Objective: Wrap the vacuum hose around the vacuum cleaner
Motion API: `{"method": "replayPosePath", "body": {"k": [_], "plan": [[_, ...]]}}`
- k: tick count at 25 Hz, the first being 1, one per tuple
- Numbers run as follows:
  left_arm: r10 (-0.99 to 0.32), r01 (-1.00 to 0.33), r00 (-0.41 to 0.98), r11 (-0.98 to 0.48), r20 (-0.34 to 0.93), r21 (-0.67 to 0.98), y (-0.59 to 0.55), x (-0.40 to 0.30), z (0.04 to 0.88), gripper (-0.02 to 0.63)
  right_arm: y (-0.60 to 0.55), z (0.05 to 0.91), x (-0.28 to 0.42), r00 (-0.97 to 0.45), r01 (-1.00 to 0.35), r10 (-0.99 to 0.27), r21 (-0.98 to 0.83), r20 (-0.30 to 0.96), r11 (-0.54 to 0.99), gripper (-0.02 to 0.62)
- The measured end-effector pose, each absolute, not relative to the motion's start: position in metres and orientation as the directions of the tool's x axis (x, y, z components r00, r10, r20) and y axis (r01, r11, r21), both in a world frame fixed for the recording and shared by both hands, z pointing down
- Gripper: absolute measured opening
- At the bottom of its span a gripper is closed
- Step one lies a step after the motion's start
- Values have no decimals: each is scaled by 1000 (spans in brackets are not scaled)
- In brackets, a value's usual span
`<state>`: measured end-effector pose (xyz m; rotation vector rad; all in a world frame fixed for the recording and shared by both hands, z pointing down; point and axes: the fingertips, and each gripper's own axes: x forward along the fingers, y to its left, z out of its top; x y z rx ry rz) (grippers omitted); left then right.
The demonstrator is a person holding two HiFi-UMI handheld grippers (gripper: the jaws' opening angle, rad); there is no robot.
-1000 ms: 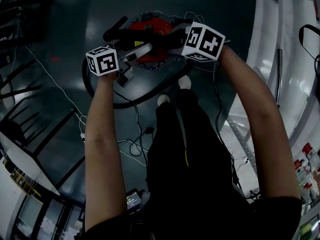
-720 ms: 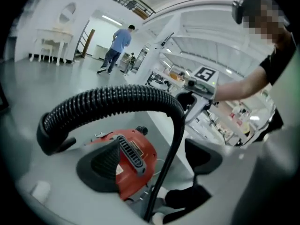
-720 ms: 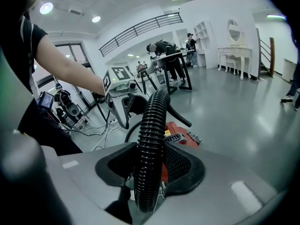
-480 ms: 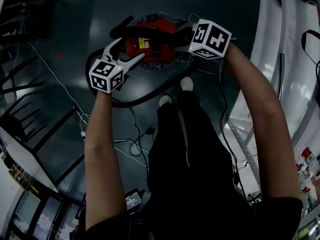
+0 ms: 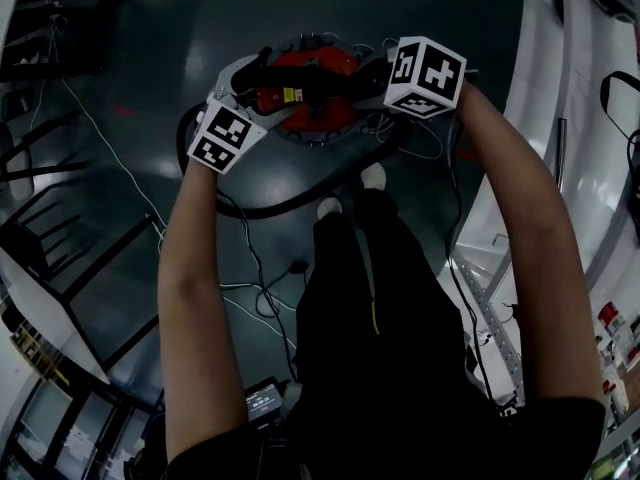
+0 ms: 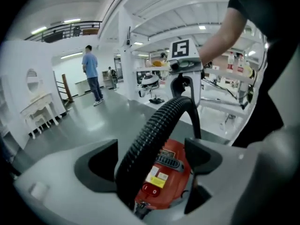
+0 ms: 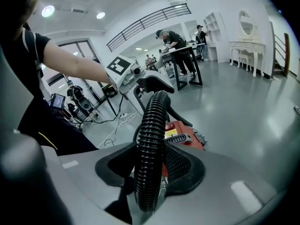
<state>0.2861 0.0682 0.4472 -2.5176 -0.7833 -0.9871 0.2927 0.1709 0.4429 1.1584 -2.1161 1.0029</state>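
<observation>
Glossy grey floor (image 7: 243, 107), white dressing table (image 7: 246, 48), bright ceiling lights (image 7: 47, 11)

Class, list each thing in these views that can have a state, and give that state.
vacuum hose: held up over the cleaner, part looped on the floor
vacuum cleaner: on the floor, not yet wrapped
left gripper: open, hose between its jaws
right gripper: shut on the hose

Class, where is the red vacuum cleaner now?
Head view, top centre: vacuum cleaner on the floor beyond the person's feet, between the left gripper and right gripper.
</observation>
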Motion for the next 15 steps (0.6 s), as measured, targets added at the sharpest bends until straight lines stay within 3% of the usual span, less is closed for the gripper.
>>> {"method": "replayPosePath", "body": {"k": [4, 5, 7, 8, 15], "plan": [[367, 709, 501, -694, 784, -128, 85, 290, 461, 431, 173, 435, 286, -526, -842, -456, -361, 718, 402, 178], [354, 723, 485, -677, 800, -139, 86, 290, 463, 406, 173, 434, 285, -533, -836, -452, -365, 715, 409, 176], [319, 723, 476, -672, 819, -159, 84, 292, 466, 266, 174, 431, 284, -544, -829, -450, -373, 708, 416, 176], [311, 718, 470, -679, 826, -154, 84, 292, 467, 239, 174, 430, 284, -546, -829, -453, -376, 704, 415, 178], [305, 637, 450, -768, 839, -63, 76, 290, 467, 201, 164, 437, 298, -421, -884, -485, -226, 766, 409, 186]]}}
